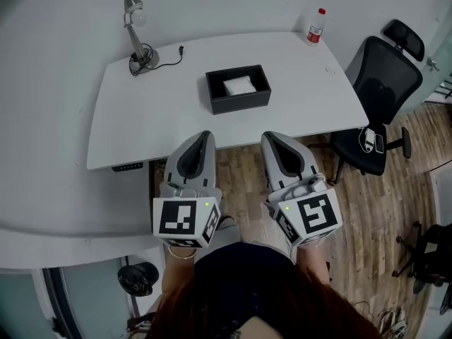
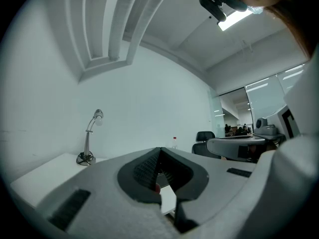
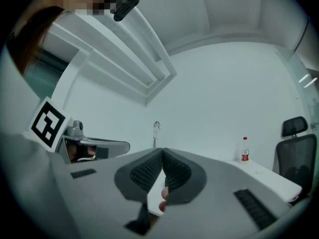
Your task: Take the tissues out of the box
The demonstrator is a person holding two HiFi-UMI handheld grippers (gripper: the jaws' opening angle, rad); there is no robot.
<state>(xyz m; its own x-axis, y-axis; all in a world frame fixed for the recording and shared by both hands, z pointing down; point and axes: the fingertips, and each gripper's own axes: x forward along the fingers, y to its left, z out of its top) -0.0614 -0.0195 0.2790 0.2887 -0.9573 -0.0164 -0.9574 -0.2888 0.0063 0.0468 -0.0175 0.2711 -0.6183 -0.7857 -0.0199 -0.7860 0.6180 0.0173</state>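
Tissues (image 1: 239,85) sit in the black box (image 1: 240,102) at the middle of the table (image 1: 141,115), with a lamp (image 1: 134,28) at its back left corner, the left gripper (image 1: 204,135) and right gripper (image 1: 269,137) side by side at its near edge, each with jaws closed on nothing, and a bottle (image 1: 316,25) at the back right corner.

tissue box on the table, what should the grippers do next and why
Probably bring both grippers forward over the table toward the black box. The left gripper and right gripper hang by the table's near edge, well short of the box, jaws together and empty, while the white tissues lie untouched in the open box.
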